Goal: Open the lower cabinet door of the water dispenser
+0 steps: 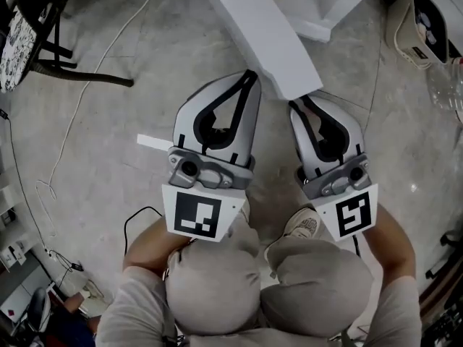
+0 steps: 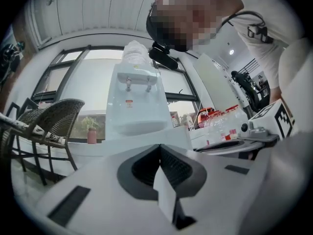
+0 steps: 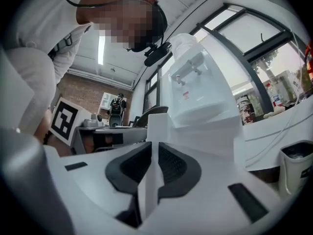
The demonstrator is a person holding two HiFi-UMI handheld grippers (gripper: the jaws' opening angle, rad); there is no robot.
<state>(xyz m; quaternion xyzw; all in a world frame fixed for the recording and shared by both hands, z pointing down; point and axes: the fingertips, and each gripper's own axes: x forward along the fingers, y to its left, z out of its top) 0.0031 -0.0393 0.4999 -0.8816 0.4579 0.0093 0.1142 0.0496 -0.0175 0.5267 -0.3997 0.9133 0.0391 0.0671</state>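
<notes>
white cabinet door [image 3: 157, 125] pinched in right jaws; left jaws together.

Grey sleeves [image 1: 121, 311], grey trousers [image 1: 214, 289], pale sneaker [image 1: 304, 225]

Room setting. A dark-framed window [image 2: 93, 82] fills the far wall, and on its sill stands what may be a small potted plant [image 2: 91, 131]. Left of the window is a dark wicker chair [image 2: 54, 119]; above the window are white ceiling panels [image 2: 98, 9]. The floor [image 1: 108, 165] is mottled grey and crossed by a thin cable [image 1: 70, 118].
</notes>
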